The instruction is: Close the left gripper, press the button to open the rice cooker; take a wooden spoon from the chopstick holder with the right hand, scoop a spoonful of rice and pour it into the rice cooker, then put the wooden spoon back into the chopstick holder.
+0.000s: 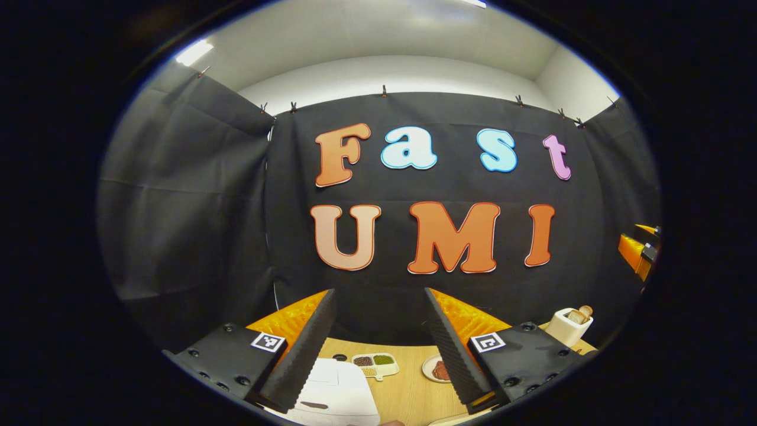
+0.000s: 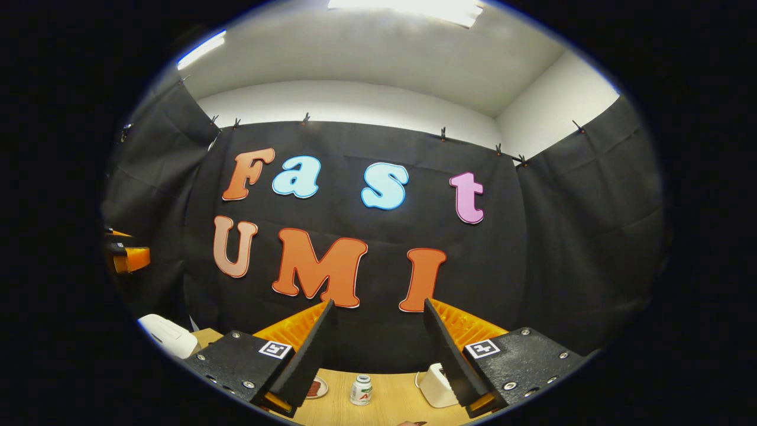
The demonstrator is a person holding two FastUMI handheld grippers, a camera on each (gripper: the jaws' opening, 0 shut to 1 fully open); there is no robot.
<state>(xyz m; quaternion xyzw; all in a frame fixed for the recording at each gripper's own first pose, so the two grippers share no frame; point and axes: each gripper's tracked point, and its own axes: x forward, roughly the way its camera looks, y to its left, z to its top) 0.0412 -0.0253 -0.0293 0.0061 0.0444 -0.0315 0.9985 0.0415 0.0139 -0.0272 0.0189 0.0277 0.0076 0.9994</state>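
Both tools (image 1: 379,296) (image 2: 378,305) agape above rice cooker (image 1: 334,390)

Recording booth: black cloth wall (image 1: 195,195) clipped up across the frame's middle, light wooden bench (image 1: 414,390) at bottom centre, white ceiling (image 2: 366,53) above.

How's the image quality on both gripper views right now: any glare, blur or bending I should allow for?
Left gripper view: sharp and evenly lit; the fisheye bows the wall's top edge and squeezes the rice cooker and table into the bottom rim. Right gripper view: a ceiling light blows out at the top; the small bottle stays sharp, while the rice cooker curves at the left edge.
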